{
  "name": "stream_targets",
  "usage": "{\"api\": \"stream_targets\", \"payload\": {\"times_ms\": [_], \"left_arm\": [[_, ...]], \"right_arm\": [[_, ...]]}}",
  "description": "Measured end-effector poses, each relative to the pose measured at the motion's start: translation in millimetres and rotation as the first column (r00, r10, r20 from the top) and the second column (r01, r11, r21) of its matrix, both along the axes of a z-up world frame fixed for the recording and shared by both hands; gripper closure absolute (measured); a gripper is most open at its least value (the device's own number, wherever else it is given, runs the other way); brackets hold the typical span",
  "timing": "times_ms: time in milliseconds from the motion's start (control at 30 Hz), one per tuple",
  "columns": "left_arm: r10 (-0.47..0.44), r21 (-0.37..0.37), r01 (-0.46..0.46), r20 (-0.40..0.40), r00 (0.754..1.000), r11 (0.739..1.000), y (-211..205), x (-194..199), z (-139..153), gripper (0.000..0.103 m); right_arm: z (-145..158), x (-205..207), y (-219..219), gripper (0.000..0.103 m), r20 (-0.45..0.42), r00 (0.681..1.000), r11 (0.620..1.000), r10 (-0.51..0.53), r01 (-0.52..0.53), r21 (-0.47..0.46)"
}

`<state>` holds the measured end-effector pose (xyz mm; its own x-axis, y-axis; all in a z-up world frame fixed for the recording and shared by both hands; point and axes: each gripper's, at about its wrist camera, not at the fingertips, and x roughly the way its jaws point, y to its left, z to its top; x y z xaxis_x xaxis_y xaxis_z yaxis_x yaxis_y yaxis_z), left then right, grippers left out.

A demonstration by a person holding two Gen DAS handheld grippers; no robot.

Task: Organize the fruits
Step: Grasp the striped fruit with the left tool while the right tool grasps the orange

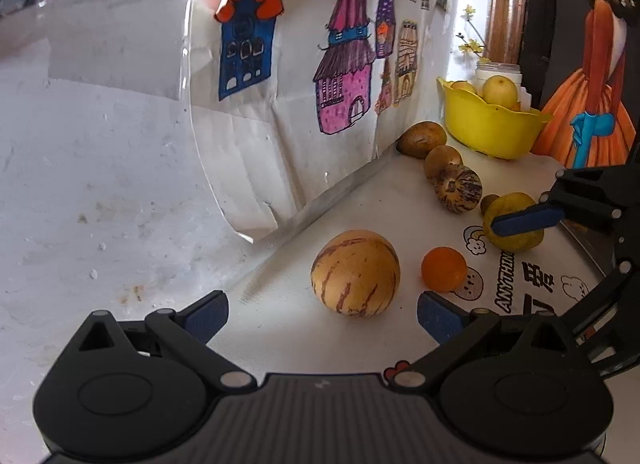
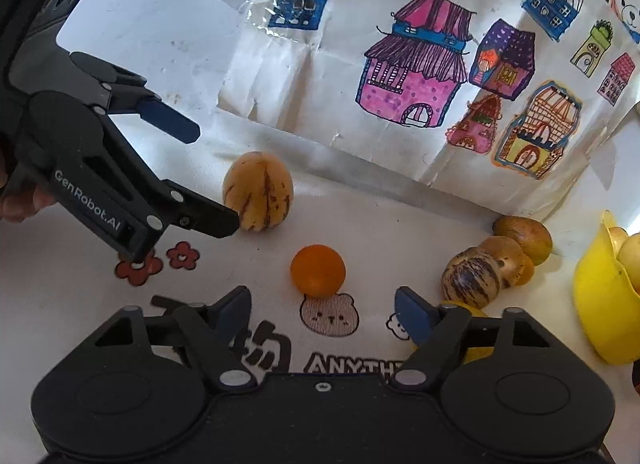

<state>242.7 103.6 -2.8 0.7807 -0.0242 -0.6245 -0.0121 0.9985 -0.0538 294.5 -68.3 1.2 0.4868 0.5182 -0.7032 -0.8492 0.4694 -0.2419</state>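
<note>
Apparently lining up separate picks, the left gripper (image 1: 322, 314) spreads its fingers before the striped melon (image 1: 355, 273), while the right gripper (image 2: 322, 310), fingers apart, faces the small orange (image 2: 318, 270).

Bowl (image 1: 490, 126): glossy yellow plastic. Paper sheets (image 2: 400, 76) left of the bowl: creased, matt, marker-drawn. Surface (image 1: 288, 336) under the bowl: white printed cloth, matt. Melon (image 1: 355, 273): smooth striped skin. Orange (image 2: 318, 270): finely pitted. Tools (image 1: 322, 318) (image 2: 322, 310): matt black plastic, blue pads, metal pins.
</note>
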Motion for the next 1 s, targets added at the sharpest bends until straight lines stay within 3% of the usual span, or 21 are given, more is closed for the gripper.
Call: {"api": "stream_targets", "payload": {"times_ms": [167, 367, 533, 733, 1000], "left_arm": [[0.005, -0.010, -0.005, 0.006, 1.000, 1.000, -0.8, 6.8, -3.5, 0.001], [-0.011, -0.040, 0.011, 0.008, 1.000, 0.999, -1.5, 13.0, -5.1, 0.013], [-0.037, -0.060, 0.038, 0.019, 0.999, 0.998, -1.6, 14.7, -4.8, 0.024], [-0.063, -0.079, 0.063, 0.004, 0.998, 0.995, -3.1, 17.7, -6.2, 0.045], [-0.047, -0.104, 0.046, -0.006, 0.999, 0.993, -2.1, 18.2, -5.9, 0.046]], "right_arm": [[-5.6, 9.2, 2.7, 0.038, -0.009, 1.000, 1.000, -0.005, 0.005, 0.023], [-6.5, 17.5, 0.4, 0.057, -0.040, 0.999, 0.998, 0.001, 0.001, 0.055], [-6.9, 19.6, -0.3, 0.062, -0.058, 0.998, 0.997, 0.025, -0.021, 0.076], [-7.5, 19.9, 2.0, 0.063, -0.066, 0.997, 0.995, 0.044, -0.038, 0.089], [-10.9, 25.4, 1.8, 0.068, -0.088, 0.995, 0.993, 0.040, -0.029, 0.119]]}}
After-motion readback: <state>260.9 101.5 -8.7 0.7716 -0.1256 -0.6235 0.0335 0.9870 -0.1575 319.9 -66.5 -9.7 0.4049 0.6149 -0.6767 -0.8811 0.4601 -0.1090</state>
